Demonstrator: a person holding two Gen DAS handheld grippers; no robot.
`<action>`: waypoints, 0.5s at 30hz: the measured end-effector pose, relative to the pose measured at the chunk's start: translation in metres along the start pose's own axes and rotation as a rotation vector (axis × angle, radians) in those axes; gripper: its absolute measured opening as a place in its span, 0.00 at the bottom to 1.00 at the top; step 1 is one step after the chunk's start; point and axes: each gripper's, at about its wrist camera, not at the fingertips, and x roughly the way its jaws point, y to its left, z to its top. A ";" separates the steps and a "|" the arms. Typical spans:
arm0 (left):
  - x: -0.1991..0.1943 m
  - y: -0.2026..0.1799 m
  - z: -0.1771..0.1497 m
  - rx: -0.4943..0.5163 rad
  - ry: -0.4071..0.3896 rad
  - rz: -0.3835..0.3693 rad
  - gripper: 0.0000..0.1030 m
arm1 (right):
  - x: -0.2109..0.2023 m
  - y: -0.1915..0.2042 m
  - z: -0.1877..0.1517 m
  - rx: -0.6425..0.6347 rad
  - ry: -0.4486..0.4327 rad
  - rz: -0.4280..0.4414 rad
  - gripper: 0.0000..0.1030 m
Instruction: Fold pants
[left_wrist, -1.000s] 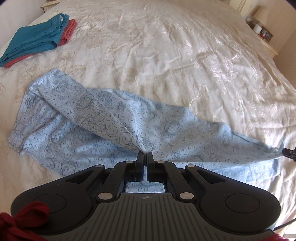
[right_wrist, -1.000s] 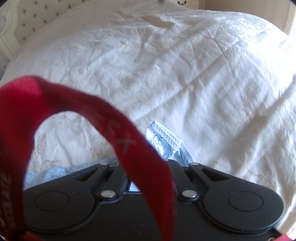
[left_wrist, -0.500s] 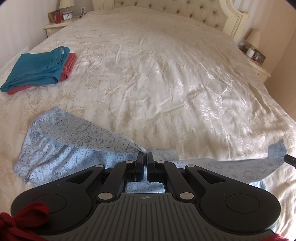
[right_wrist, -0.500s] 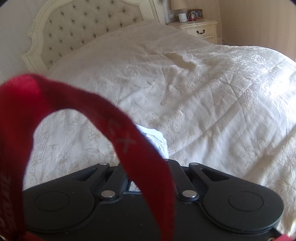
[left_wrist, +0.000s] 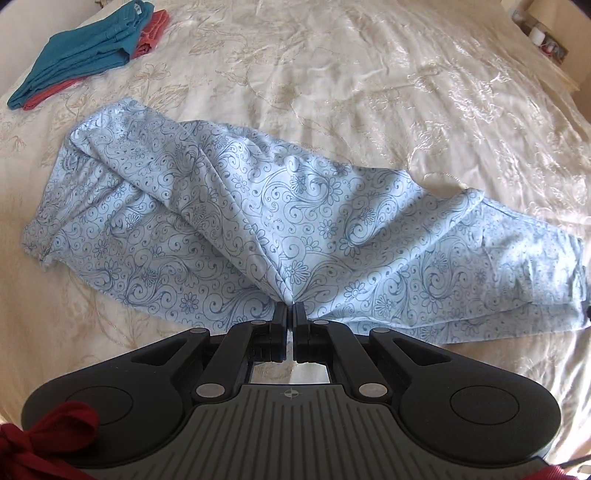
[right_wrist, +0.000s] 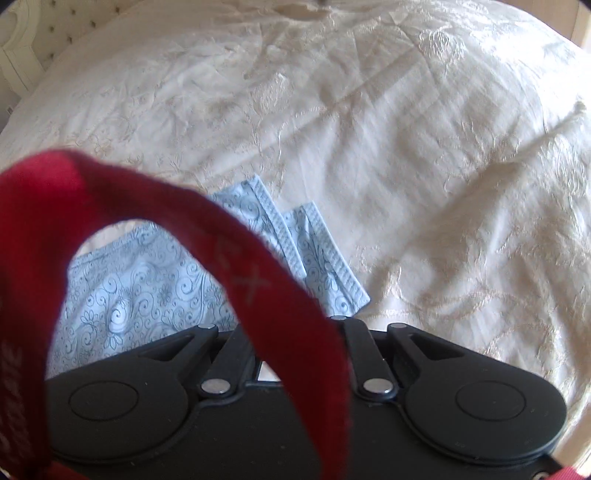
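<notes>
Light blue pants with a dark swirl and flower print (left_wrist: 295, 221) lie across the cream bedspread, folded lengthwise, waist end at the left and leg ends at the right. My left gripper (left_wrist: 290, 308) is shut on a pinch of the pants' near edge at mid-length. In the right wrist view the two hemmed leg cuffs (right_wrist: 314, 254) lie side by side on the bed just ahead of my right gripper. A red strap (right_wrist: 236, 266) hides its fingertips, so its state cannot be seen.
A folded stack of teal and coral clothes (left_wrist: 88, 48) lies at the far left of the bed. A nightstand with small items (left_wrist: 543, 37) stands at the far right. The tufted headboard (right_wrist: 22, 59) shows at the upper left of the right wrist view.
Half a second ago both grippers held the pants lifted and stretched. They have since come down, and the pants now lie spread on the bed with the cuffs resting flat.
</notes>
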 end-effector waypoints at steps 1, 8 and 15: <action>-0.001 -0.001 0.001 0.001 -0.006 0.002 0.02 | -0.001 -0.001 0.004 -0.004 -0.019 0.002 0.20; 0.000 -0.006 0.006 -0.010 -0.015 0.019 0.02 | 0.031 0.002 0.017 -0.036 0.031 0.034 0.44; 0.001 -0.007 0.006 -0.019 -0.017 0.034 0.02 | 0.030 0.007 0.024 -0.080 0.026 0.049 0.16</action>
